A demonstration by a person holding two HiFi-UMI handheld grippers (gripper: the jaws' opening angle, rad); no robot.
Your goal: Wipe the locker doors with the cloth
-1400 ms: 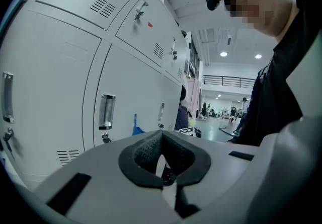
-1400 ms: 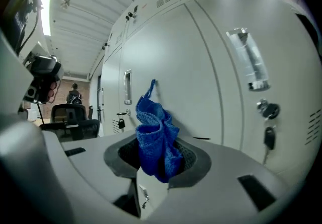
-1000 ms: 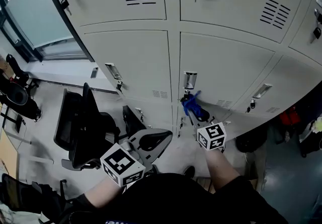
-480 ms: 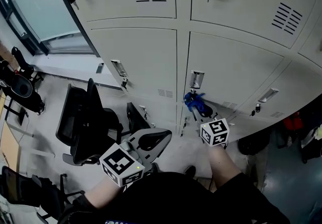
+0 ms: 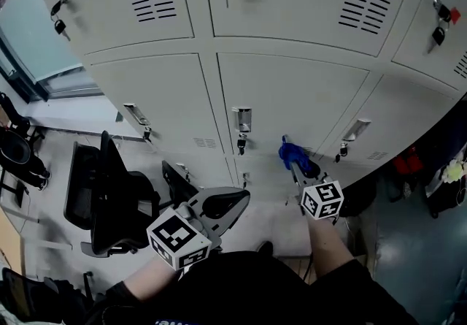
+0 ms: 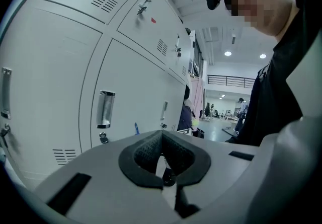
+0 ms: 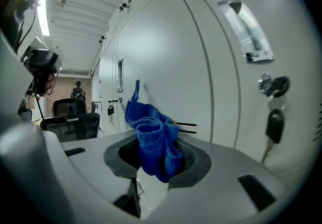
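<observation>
The right tool (image 5: 295,162) is clenched on a bunched blue cloth (image 7: 151,135), holding it just beside the lower part of a grey locker door (image 5: 292,93). The left tool (image 6: 162,160) is clenched on nothing, held low near the person's body.

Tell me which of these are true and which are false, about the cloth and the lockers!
1. The right hand-held gripper is clamped on a blue cloth. True.
2. The left hand-held gripper carries a sponge. False: its jaws are together with nothing between them.
3. A key hangs from a locker lock. True.
4. The locker doors stand wide open. False: every door in view is closed.
</observation>
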